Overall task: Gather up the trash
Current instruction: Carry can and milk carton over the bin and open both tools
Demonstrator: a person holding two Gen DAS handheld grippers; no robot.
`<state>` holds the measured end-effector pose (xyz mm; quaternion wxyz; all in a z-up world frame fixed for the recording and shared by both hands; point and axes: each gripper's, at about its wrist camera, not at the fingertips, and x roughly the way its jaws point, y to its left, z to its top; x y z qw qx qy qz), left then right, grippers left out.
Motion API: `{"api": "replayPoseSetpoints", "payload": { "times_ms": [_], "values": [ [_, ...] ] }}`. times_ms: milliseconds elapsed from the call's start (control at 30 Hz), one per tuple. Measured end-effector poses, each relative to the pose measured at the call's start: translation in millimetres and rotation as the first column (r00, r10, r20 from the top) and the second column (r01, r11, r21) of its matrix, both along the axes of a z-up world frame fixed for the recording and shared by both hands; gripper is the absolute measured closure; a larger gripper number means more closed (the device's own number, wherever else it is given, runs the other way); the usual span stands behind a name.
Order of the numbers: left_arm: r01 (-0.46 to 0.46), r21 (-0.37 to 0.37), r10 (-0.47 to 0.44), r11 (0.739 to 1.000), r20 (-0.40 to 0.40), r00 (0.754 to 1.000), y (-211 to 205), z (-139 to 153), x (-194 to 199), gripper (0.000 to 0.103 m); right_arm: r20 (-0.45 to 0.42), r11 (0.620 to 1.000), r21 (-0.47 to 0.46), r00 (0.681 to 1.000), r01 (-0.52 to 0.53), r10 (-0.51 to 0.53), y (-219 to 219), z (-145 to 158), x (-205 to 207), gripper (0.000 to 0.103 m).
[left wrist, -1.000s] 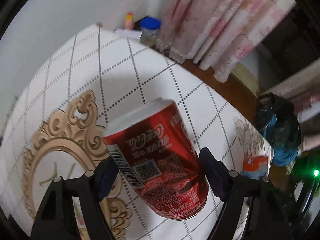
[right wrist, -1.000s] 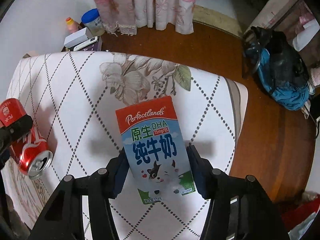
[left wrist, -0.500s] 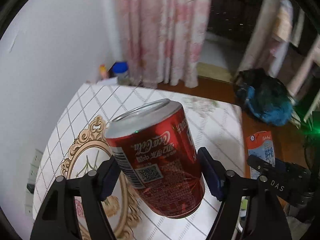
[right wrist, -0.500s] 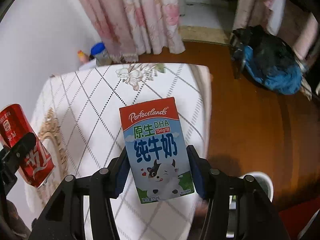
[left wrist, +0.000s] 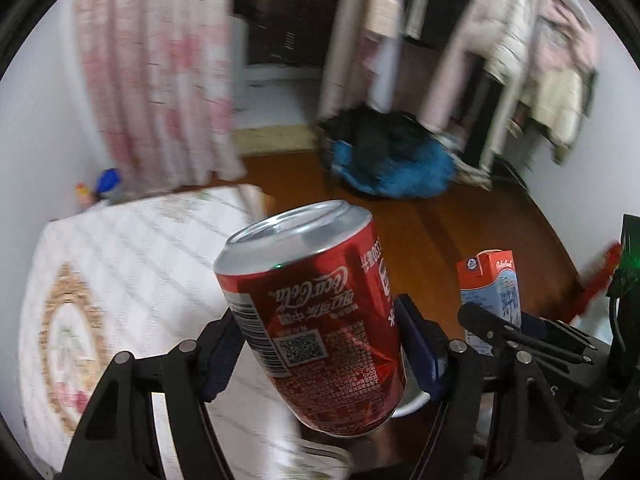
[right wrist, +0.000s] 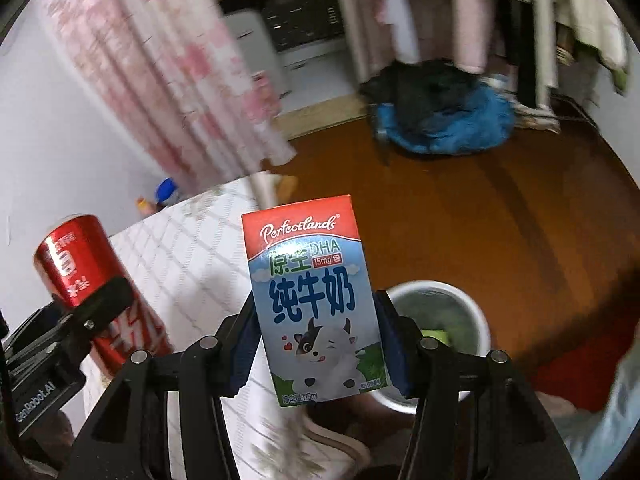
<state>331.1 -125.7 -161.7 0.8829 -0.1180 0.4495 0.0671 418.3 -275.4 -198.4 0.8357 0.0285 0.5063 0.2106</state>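
Left gripper [left wrist: 320, 354] clamps Coca-Cola can [left wrist: 316, 316], frame centre. Right gripper [right wrist: 316, 350] clamps milk carton [right wrist: 316, 300], centre. White bin [right wrist: 452, 320] just behind, lower right. Step: carry; next, likely release over bin.

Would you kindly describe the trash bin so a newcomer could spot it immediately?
Start at the brown wooden floor beyond the table's edge. Just behind the milk carton in the right gripper stands a round white bin, the only open-topped container, with something green inside.
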Motion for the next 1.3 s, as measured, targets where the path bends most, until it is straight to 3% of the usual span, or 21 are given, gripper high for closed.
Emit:
{"api": "replayPoseSetpoints", "payload": {
  "times_ms": [200,367,533,567,600,633,733,767,800,833,867,1067,1300],
  "values": [
    [0.117,-0.132,-0.136,0.984,-0.148,0.98,-57.0,-64.5,55.1,0.034,-0.097,0.99,-0.057,0.986,0.128,-0.133,-90.9,-49.1,15.2,0.047],
    [0.166,-0.197,-0.225,0.966,-0.326,0.918,-83.5,-135.4,98.0,0.034,-0.228,0.982,-0.092,0.957,0.164,-0.182,-129.3,-114.7,35.0,0.047],
    [0.135,-0.204,-0.213,0.97,-0.43,0.877,-82.2,-182.2,124.7,0.032,-0.352,0.979,-0.101,0.914,0.176,-0.201,-144.4,-182.6,54.9,0.047],
    [0.121,-0.2,-0.199,0.972,-0.438,0.877,-79.0,-187.7,129.1,0.027,-0.372,0.979,-0.101,0.906,0.175,-0.2,-144.2,-194.2,59.1,0.047],
    [0.115,-0.194,-0.191,0.974,-0.442,0.876,-77.8,-190.9,130.7,0.012,-0.392,0.98,-0.104,0.899,0.171,-0.198,-142.9,-204.5,61.8,0.047],
    [0.107,-0.188,-0.183,0.976,-0.45,0.874,-76.6,-194.1,131.5,0.004,-0.408,0.98,-0.105,0.891,0.17,-0.198,-139.9,-211.9,64.3,0.047],
    [0.102,-0.138,-0.155,0.985,-0.456,0.876,-75.5,-198.0,129.2,0.0,-0.447,0.982,-0.107,0.875,0.157,-0.189,-133.0,-237.8,72.5,0.046],
    [0.104,-0.114,-0.145,0.988,-0.457,0.878,-75.0,-198.1,125.9,0.0,-0.455,0.982,-0.115,0.87,0.151,-0.187,-129.7,-244.5,75.2,0.041],
    [0.107,-0.093,-0.138,0.99,-0.457,0.879,-74.9,-198.9,123.6,0.0,-0.46,0.982,-0.12,0.868,0.147,-0.186,-131.2,-249.0,74.8,0.017],
    [0.11,-0.084,-0.136,0.99,-0.459,0.878,-74.1,-199.7,119.7,0.0,-0.461,0.981,-0.129,0.867,0.146,-0.19,-129.9,-252.9,74.6,0.003],
    [0.11,-0.072,-0.131,0.991,-0.459,0.879,-73.8,-198.4,115.2,0.0,-0.46,0.979,-0.145,0.866,0.143,-0.194,-127.2,-255.8,73.4,0.0],
    [0.127,-0.025,-0.125,0.992,-0.434,0.892,-77.1,-182.4,88.9,0.0,-0.452,0.97,-0.208,0.867,0.126,-0.21,-119.6,-247.1,56.2,0.0],
    [0.145,-0.026,-0.145,0.989,-0.372,0.917,-81.4,-142.0,60.3,0.0,-0.403,0.969,-0.199,0.889,0.146,-0.217,-129.7,-192.4,32.2,0.0]
  ]
}}
